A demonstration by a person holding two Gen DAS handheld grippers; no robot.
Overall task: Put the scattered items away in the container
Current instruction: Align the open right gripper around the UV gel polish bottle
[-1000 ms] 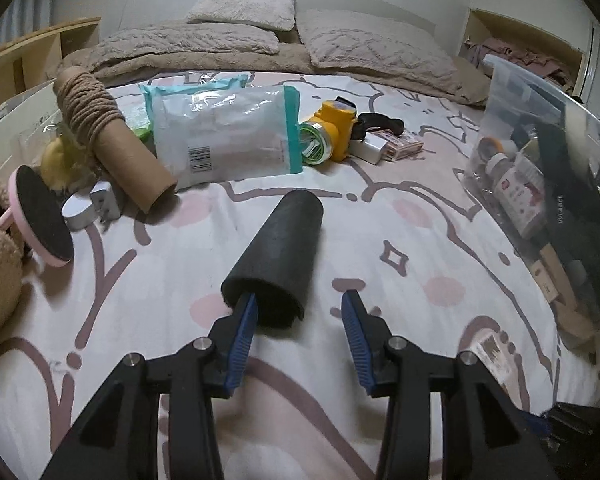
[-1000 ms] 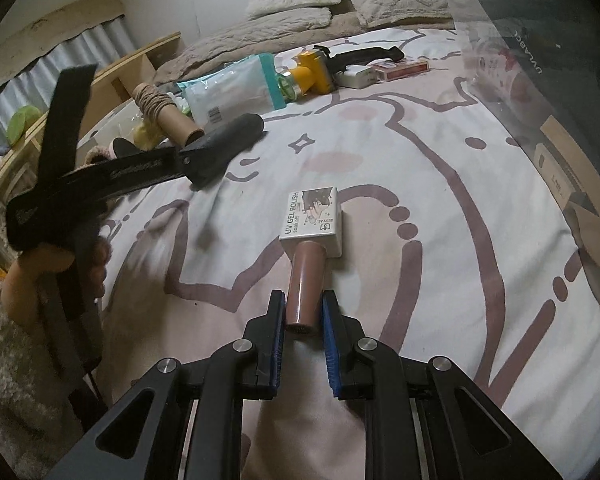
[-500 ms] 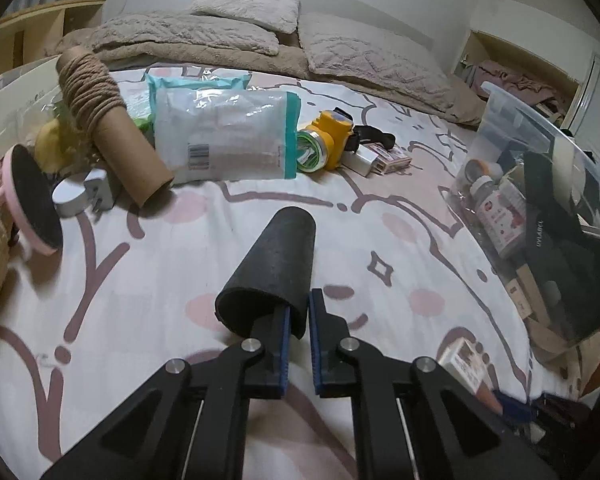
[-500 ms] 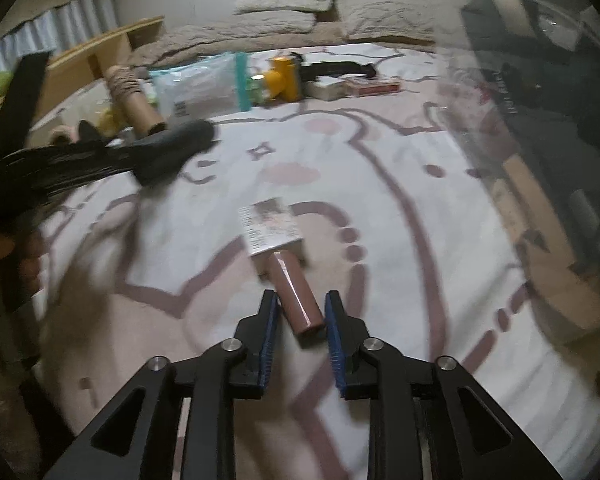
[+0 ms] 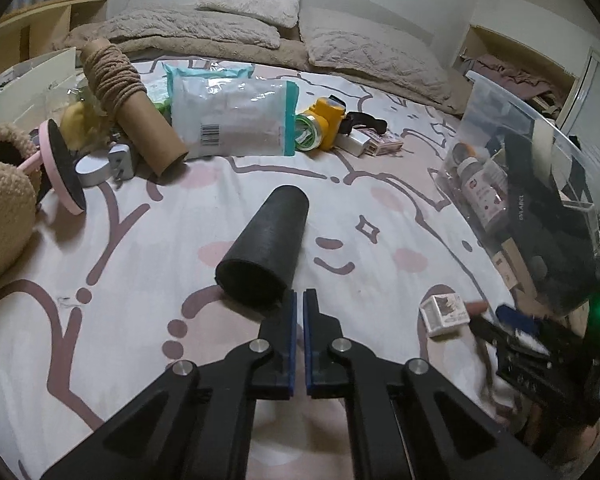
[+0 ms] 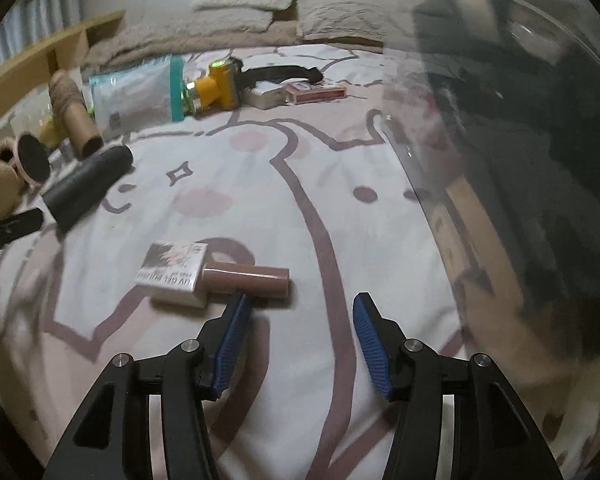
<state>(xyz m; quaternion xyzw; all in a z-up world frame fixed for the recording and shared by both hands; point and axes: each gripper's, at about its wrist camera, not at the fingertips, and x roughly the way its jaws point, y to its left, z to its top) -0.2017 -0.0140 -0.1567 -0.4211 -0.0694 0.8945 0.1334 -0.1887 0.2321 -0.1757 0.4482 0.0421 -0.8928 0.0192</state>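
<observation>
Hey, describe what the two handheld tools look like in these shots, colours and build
Both match: the left tool and the right tool have matte black angular plastic arms with triangular cut-outs, silver round pivot bolts, and flat blue ribbed pads lining the inner faces of the fingers. No cables or markings show.

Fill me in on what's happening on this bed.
A person with two handheld grippers is tidying clutter into the clear container. The left gripper is shut on the rim of the black foam tube. The right gripper is opening, with the brown bottle lying on the bedsheet beside its box, unheld.
</observation>
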